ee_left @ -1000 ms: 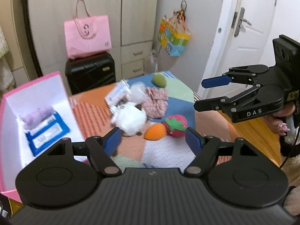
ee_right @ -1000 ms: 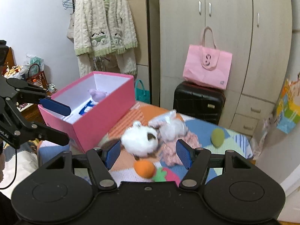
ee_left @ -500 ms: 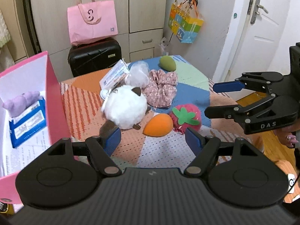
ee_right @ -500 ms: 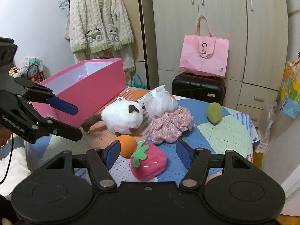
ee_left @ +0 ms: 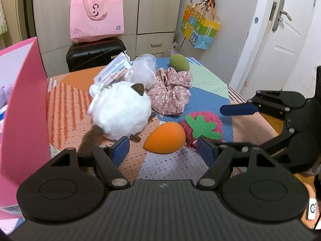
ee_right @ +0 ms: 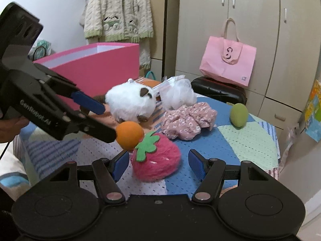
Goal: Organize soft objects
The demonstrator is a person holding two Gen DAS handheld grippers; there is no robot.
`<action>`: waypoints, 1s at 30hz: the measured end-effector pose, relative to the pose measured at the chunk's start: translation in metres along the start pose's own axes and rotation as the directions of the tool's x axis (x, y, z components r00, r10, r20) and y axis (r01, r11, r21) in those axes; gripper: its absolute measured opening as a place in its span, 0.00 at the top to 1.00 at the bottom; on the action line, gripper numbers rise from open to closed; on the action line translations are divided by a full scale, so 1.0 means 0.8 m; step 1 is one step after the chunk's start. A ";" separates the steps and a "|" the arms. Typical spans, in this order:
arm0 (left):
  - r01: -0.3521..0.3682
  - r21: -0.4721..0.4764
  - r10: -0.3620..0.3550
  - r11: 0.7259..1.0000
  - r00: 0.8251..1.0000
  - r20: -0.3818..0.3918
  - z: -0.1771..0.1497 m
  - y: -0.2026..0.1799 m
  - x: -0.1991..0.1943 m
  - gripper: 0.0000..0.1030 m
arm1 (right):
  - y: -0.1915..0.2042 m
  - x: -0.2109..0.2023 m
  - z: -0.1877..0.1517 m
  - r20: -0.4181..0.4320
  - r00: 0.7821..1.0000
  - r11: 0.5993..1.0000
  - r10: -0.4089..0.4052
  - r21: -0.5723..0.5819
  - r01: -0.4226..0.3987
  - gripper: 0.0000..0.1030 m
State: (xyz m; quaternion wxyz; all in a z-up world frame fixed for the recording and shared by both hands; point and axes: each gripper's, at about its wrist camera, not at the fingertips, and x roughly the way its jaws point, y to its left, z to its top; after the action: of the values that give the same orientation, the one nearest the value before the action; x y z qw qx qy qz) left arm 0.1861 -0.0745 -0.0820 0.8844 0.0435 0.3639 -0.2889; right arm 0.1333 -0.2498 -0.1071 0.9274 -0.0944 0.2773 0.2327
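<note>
An orange egg-shaped sponge (ee_left: 165, 137) lies on the patchwork table (ee_left: 66, 108), just ahead of my open left gripper (ee_left: 163, 150) and between its blue pads without touching them. A pink plush strawberry (ee_right: 160, 166) sits between the fingers of my open right gripper (ee_right: 158, 164), and the pads stand just off its sides. Behind these are a white plush ball (ee_left: 120, 112) with a brown ear, a floral scrunchie (ee_left: 170, 96), a white mesh pouf (ee_left: 143, 70), a tissue packet (ee_left: 114, 72) and a green sponge (ee_left: 179, 62). The pink box (ee_left: 24, 100) stands open at the left.
Each gripper shows in the other's view, the right gripper (ee_left: 232, 128) close to the strawberry's right side and the left gripper (ee_right: 100, 120) beside the orange sponge (ee_right: 129, 132). Behind the table stand a black suitcase (ee_left: 96, 56) bearing a pink tote bag (ee_left: 96, 18), cupboards and a door.
Both grippers have come down toward the table and the toys look much nearer. The strawberry now lies between the right fingers and the orange sponge between the left ones.
</note>
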 end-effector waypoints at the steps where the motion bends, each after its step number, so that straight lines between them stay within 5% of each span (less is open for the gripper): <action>1: 0.000 -0.001 0.000 1.000 1.000 0.002 0.000 0.000 0.003 0.30 | 0.000 0.004 -0.001 -0.004 1.000 1.000 0.002 -0.002 -0.002 0.32; 14: -0.065 -0.012 0.066 0.998 0.998 0.014 -0.010 -0.015 0.041 0.30 | 0.004 0.023 -0.011 -0.018 0.999 0.999 -0.035 -0.013 0.034 0.31; 17: -0.054 -0.044 0.054 0.998 0.998 0.014 -0.011 -0.012 0.045 0.36 | 0.006 0.025 -0.012 -0.009 0.999 0.999 -0.032 -0.012 0.032 0.32; 20: -0.077 -0.040 0.078 0.996 0.997 0.023 -0.012 -0.014 0.044 0.48 | 0.005 0.025 -0.013 0.001 0.999 0.999 -0.037 0.002 0.037 0.44; 30: -0.096 -0.079 0.101 0.992 0.993 0.059 -0.022 -0.018 0.039 0.52 | 0.004 0.022 -0.021 0.029 0.998 0.993 -0.062 0.099 0.059 0.47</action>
State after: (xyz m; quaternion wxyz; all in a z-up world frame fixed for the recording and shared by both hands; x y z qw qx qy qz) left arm 0.1850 -0.0965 -0.1138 0.9097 0.0186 0.3440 -0.2319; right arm 0.1370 -0.2457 -0.1309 0.9418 -0.0536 0.2706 0.1921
